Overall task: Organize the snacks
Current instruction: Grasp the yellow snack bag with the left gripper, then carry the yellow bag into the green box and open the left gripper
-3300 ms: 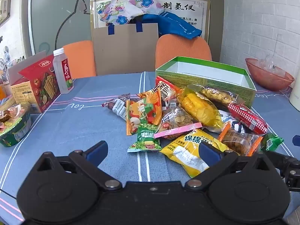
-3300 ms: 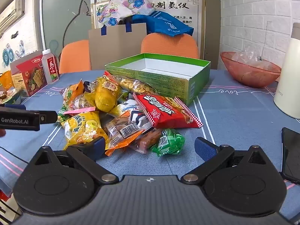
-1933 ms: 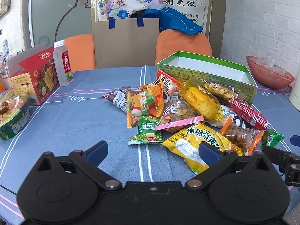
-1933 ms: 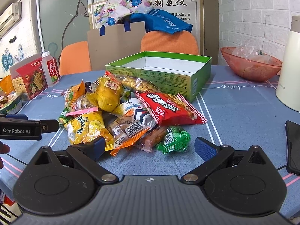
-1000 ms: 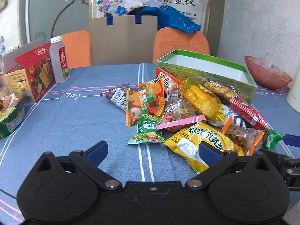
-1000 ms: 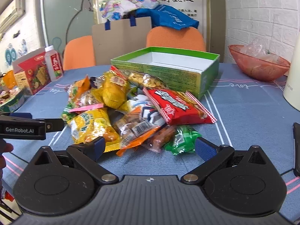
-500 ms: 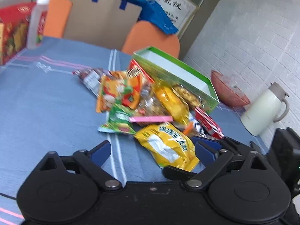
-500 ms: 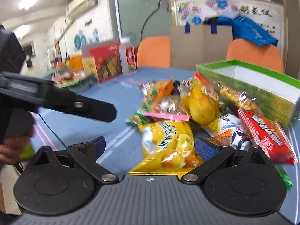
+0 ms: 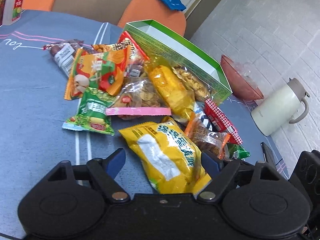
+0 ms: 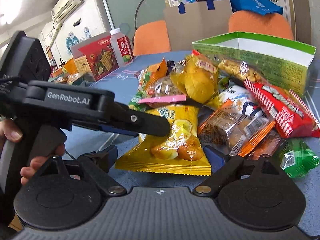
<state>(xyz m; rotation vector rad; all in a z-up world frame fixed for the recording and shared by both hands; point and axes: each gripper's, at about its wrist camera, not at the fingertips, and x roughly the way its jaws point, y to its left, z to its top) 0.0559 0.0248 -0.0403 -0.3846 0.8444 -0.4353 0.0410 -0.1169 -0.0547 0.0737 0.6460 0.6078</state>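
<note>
On the blue striped tablecloth (image 9: 30,100), toward its left side, a red cracker carton (image 10: 94,60) and a white juice bottle (image 10: 121,49) stand well apart from the snack pile. At the pile's left edge lies a small green pea packet (image 9: 90,112), with an orange crisp packet (image 9: 96,72) behind it. Nearest the table's front edge rests the large yellow cake bag (image 9: 170,156). The left gripper (image 9: 162,163) has dipped toward this bag and its jaws have just been closing; the bag now sits between them, the right pad against its edge, the left pad apart, so nothing is gripped yet. The right gripper (image 10: 162,154) hovers wide open around the same bag's sealed end, holding nothing. Behind the pile, the open green cardboard box (image 9: 180,46) waits empty, likely the bag's destination. A cream thermos jug (image 9: 280,108) stands at the right edge.
</note>
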